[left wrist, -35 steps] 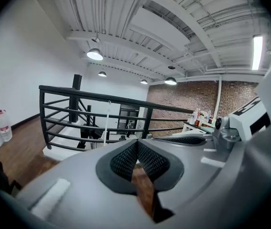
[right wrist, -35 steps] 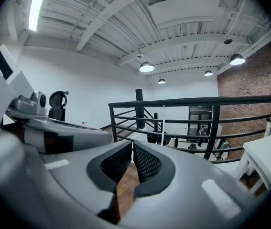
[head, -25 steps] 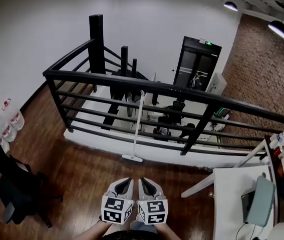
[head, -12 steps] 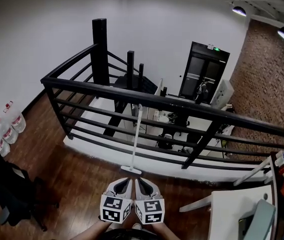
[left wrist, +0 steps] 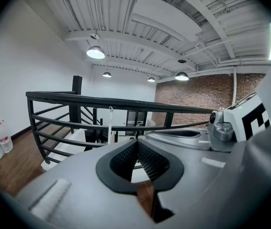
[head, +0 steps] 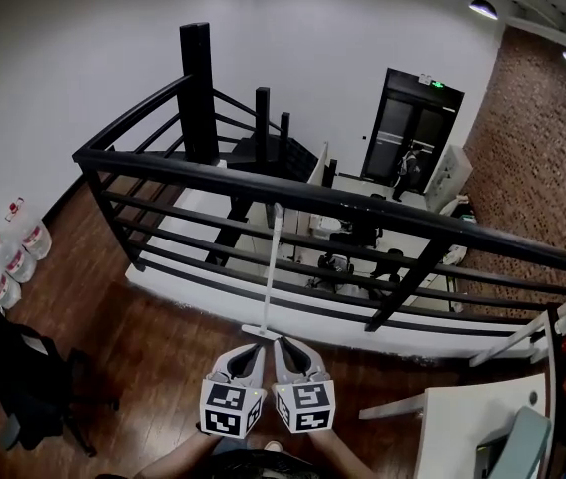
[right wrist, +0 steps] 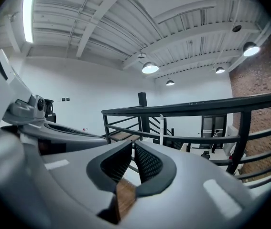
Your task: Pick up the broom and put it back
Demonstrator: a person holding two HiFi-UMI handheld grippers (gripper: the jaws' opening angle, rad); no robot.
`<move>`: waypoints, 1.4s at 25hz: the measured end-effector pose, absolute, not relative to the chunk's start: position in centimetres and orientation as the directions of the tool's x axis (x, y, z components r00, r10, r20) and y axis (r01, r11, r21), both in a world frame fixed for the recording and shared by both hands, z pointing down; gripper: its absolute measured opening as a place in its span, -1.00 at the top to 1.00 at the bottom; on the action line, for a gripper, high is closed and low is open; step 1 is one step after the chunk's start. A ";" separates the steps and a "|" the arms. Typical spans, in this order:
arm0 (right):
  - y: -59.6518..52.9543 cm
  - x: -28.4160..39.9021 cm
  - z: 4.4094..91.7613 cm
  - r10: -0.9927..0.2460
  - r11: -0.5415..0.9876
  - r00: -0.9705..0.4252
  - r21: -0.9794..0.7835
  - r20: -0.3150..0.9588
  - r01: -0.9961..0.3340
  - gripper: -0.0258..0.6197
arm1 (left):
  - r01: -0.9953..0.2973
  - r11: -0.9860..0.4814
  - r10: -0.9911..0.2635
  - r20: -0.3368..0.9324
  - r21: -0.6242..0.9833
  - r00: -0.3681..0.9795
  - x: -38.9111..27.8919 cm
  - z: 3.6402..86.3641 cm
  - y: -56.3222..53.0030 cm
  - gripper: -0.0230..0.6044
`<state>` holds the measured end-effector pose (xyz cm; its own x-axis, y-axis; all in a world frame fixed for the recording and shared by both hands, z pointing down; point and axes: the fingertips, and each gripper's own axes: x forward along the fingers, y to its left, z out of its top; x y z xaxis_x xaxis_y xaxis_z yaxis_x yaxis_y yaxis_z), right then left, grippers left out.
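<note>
Broom: upright against black railing, at 12 o'clock from tongs. Left tongs, right tongs: side by side, both clenched, empty, over wooden floor.

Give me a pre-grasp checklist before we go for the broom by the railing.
1. Broom located: ok. The broom leans upright against the railing, head on the floor.
2. Fingers open for the grasp: not ok. The left gripper and the right gripper are both shut, with nothing between the fingers.
3. Gripper at the handle: not ok. Both grippers are short of the broom and touch nothing.
4. Way ahead free: ok. Only bare floor shows between the grippers and the broom.
5. Handle visible in both gripper views: ok.
6. Put-back spot identified: cannot tell. No holder or rack is in view.
</note>
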<state>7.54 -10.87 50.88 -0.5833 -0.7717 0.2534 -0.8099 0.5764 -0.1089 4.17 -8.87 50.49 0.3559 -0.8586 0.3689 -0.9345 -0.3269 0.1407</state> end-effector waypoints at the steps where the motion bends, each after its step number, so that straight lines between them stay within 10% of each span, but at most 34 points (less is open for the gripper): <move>1: -11.7 7.1 51.1 -0.769 0.579 -0.586 -0.112 0.255 -0.808 0.91 | -0.934 -0.328 -0.857 0.371 0.141 0.357 3.7 50.6 -9.6 0.91; 35: -43.7 -1.1 57.6 -0.843 0.381 -0.390 -0.099 0.372 -0.919 0.42 | -0.881 -0.453 -0.815 0.337 0.136 0.471 -7.8 50.1 -34.4 0.91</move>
